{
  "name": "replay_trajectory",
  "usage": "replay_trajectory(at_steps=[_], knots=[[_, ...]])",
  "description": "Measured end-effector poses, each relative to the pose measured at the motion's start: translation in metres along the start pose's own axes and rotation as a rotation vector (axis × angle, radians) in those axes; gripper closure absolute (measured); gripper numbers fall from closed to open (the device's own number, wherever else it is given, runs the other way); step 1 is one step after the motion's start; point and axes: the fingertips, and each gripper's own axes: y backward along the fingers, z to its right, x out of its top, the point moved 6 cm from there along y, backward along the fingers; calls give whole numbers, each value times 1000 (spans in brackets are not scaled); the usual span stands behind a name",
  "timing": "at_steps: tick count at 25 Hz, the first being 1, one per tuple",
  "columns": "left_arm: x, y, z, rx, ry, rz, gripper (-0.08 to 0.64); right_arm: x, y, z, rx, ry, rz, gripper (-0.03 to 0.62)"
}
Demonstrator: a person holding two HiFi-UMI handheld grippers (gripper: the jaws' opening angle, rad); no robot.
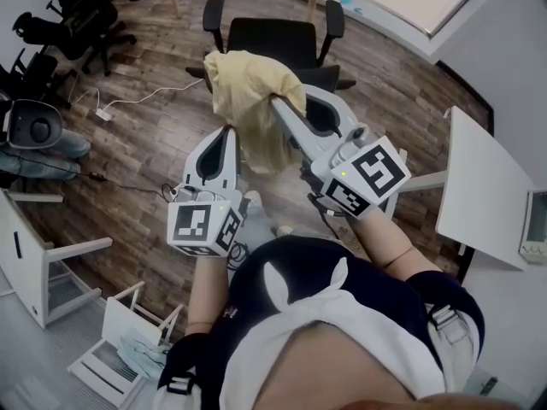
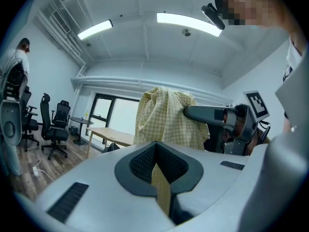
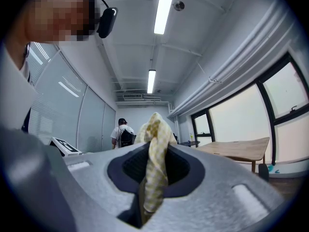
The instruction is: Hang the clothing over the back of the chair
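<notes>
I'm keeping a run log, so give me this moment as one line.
left gripper: shut on checked shirt | right gripper: shut on checked shirt | black chair: ahead, shirt not yet on it

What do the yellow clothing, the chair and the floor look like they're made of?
The clothing looks like thin woven cloth, probably cotton, matte: it shows a fine yellow-white check and soft folds. The chair is matte black, with fabric or mesh upholstery, unclear which. Its armrests look like hard plastic. The floor is brown planks with grain and seams, either wood or laminate.
</notes>
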Motion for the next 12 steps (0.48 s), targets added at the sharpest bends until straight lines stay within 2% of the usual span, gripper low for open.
replay_trajectory(at_steps=[12], knots=[[7,-11,-26,-33,19,17,555,10,-27,5,-36,43,9,534]])
